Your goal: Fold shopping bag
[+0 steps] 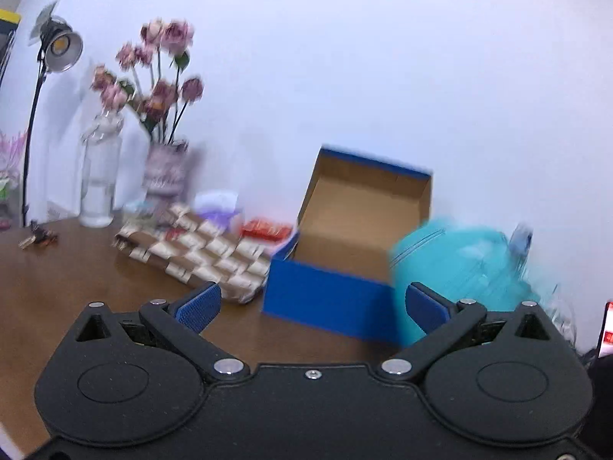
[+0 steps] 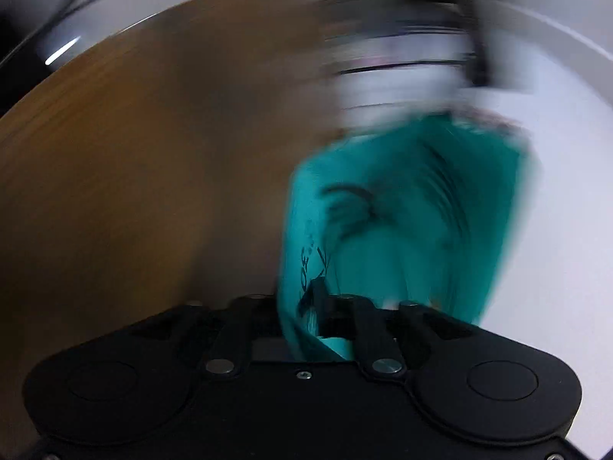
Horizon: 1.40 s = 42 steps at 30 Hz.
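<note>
Left tool (image 1: pixel 312 308) wide apart, empty; teal bag (image 1: pixel 459 268) beside blue box (image 1: pixel 329 299).

Thin teal plastic bag (image 2: pixel 402 211), wood table (image 1: pixel 76 276)

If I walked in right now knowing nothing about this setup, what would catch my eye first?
Probably the teal shopping bag, a blurred sweep of plastic bunched between the right gripper fingers. Next, the open blue box with its brown cardboard inside, mid-table just beyond the wide-open, empty left gripper. Then the pink flowers in a vase at the back left, against the wall.
</note>
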Each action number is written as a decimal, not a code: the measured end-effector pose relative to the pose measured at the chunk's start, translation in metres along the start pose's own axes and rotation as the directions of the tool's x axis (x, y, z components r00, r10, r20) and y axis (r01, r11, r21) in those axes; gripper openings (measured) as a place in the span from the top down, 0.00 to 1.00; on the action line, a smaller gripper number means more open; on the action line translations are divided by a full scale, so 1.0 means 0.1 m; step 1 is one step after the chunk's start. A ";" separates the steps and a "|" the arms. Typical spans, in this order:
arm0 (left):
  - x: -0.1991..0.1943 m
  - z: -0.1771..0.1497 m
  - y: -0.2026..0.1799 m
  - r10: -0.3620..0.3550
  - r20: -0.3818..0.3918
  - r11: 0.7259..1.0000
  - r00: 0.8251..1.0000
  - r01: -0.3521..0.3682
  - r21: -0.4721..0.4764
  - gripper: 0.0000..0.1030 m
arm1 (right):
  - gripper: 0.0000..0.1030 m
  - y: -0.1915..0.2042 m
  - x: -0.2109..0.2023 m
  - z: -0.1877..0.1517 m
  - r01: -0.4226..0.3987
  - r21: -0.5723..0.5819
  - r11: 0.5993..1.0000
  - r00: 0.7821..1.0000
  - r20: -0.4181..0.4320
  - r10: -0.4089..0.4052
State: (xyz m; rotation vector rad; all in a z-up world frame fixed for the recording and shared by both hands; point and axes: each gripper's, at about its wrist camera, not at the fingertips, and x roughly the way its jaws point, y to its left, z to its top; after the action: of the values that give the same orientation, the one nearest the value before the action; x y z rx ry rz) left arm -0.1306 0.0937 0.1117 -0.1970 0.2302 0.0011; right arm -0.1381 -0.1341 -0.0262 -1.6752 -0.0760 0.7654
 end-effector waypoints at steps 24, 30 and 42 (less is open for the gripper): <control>0.19 -0.85 -0.01 0.094 -0.321 0.996 0.942 -0.087 0.038 0.65 | 0.48 -0.30 0.10 -0.81 0.172 0.983 0.071 0.964 -0.182 0.196; -0.12 -1.04 -0.05 0.005 -0.341 1.000 0.940 -0.007 -0.005 0.75 | 0.87 -0.42 0.33 -0.93 0.134 0.980 0.144 0.962 -0.163 0.218; -0.10 -1.30 -0.89 -0.165 -0.347 0.971 0.923 0.213 0.106 0.54 | 0.43 -0.89 0.39 -0.68 0.283 0.839 0.465 0.957 -0.281 -0.075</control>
State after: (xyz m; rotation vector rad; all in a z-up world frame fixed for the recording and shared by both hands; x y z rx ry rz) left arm -0.1681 -0.0187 0.0074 -0.0748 0.5503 -0.2435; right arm -0.0413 -0.1508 0.0400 -0.6982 0.2579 0.3282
